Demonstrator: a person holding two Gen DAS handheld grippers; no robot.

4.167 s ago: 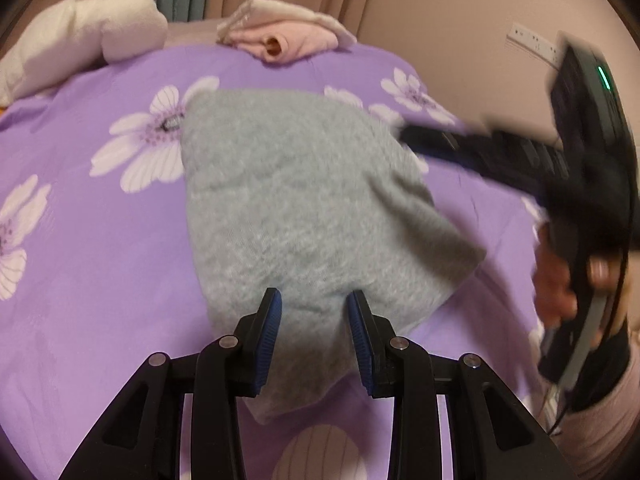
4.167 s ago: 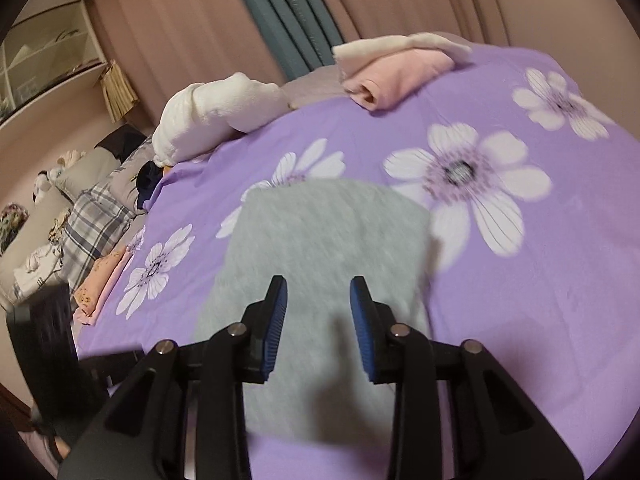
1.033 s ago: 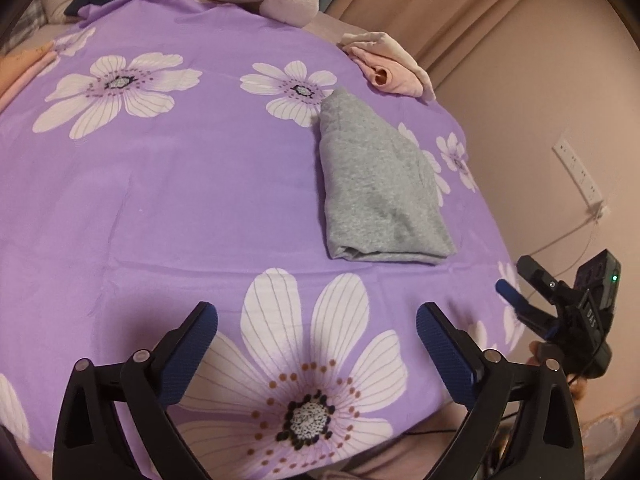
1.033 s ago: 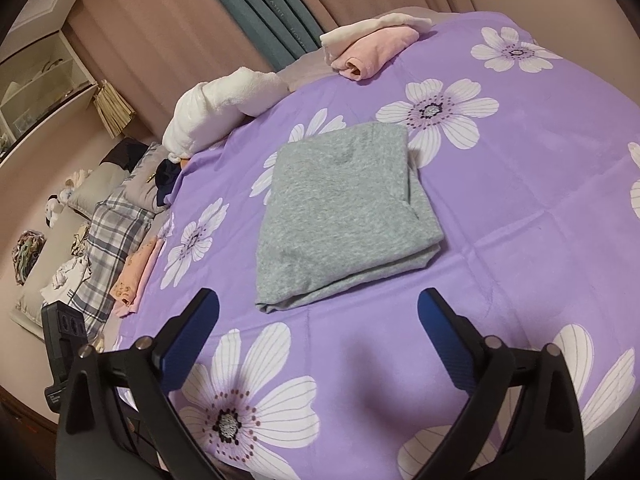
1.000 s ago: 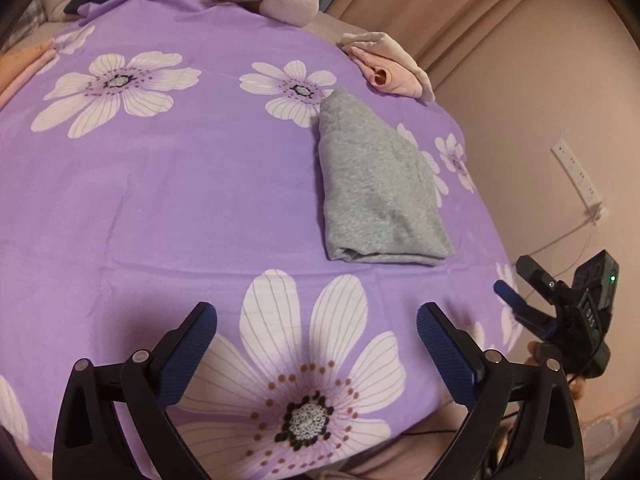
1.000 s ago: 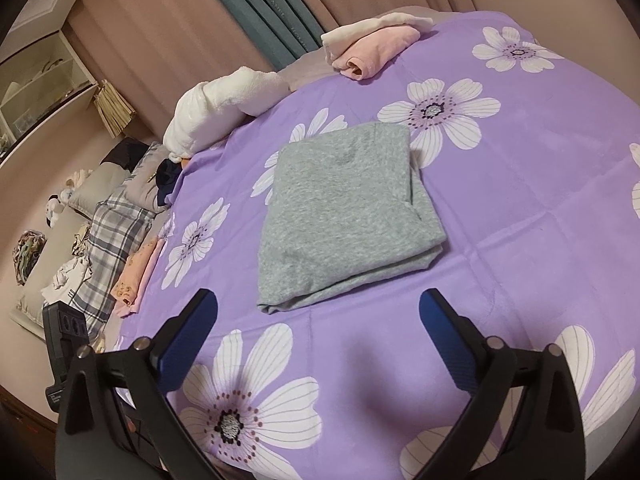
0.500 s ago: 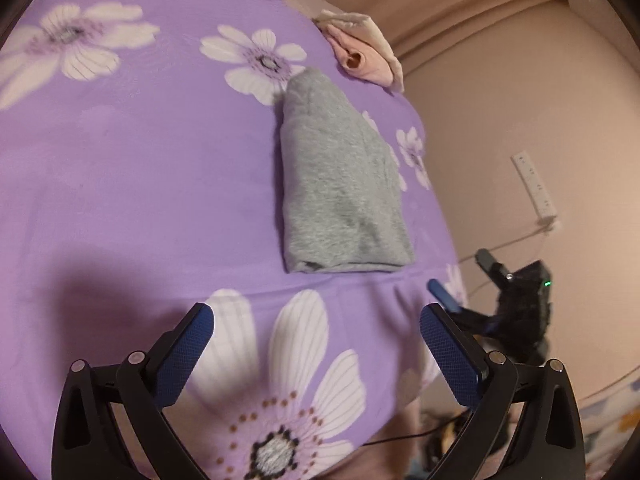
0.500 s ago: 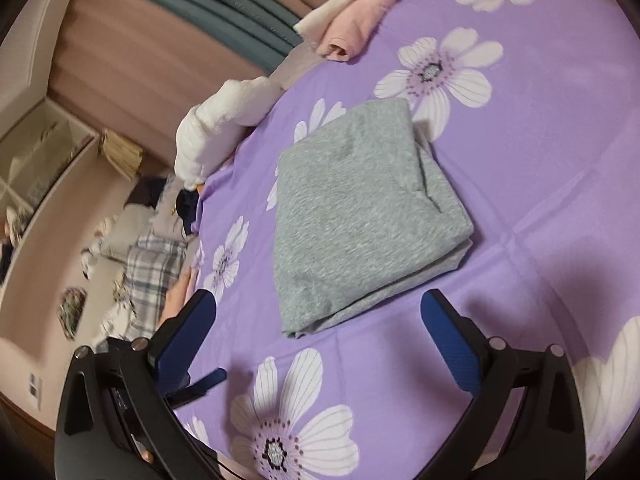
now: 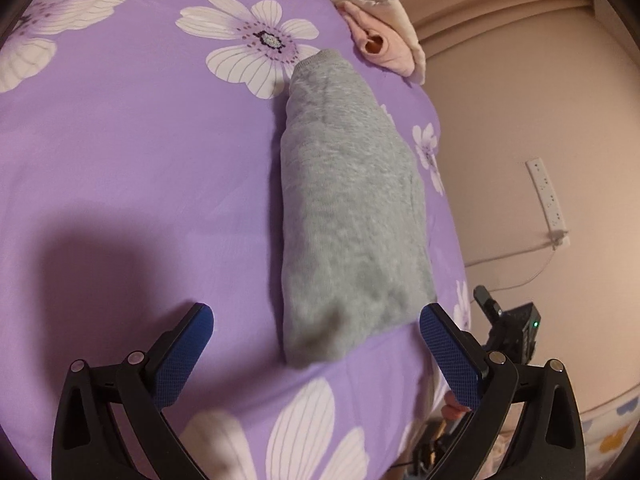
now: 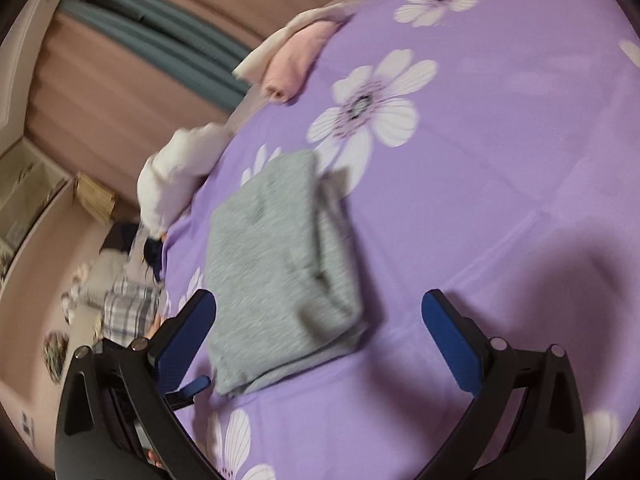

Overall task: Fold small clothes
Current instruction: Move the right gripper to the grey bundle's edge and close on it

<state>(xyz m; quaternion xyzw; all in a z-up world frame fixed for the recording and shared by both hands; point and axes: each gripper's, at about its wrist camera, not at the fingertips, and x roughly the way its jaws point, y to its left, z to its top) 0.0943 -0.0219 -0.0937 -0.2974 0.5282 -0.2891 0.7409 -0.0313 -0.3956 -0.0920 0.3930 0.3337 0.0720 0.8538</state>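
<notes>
Both pairs of fingers are spread wide and hold nothing. At the bottom of the left wrist view, the left gripper (image 9: 316,336) has its blue pads far apart, and the near end of the gray folded cloth (image 9: 352,216) sits in the gap between them, a bit closer to the right pad. The cloth lies flat on the purple flower sheet (image 9: 132,152) and stretches up the middle of the frame. At its far end, in the upper right, sits a rolled pink cloth (image 9: 380,44) with a cream one on top. At the lower right, past the edge of the bed, the right gripper (image 9: 508,328) shows with a small green light. In the right wrist view, the right gripper (image 10: 319,328) also hangs over the bed, and the gray folded cloth (image 10: 272,272) lies in the middle, a little blurry, nearer the left pad. A white bundle (image 10: 176,168) sits at the left edge of the bed. The pink roll (image 10: 296,64) is near the top. Curtains (image 10: 160,40) fill the upper left.
</notes>
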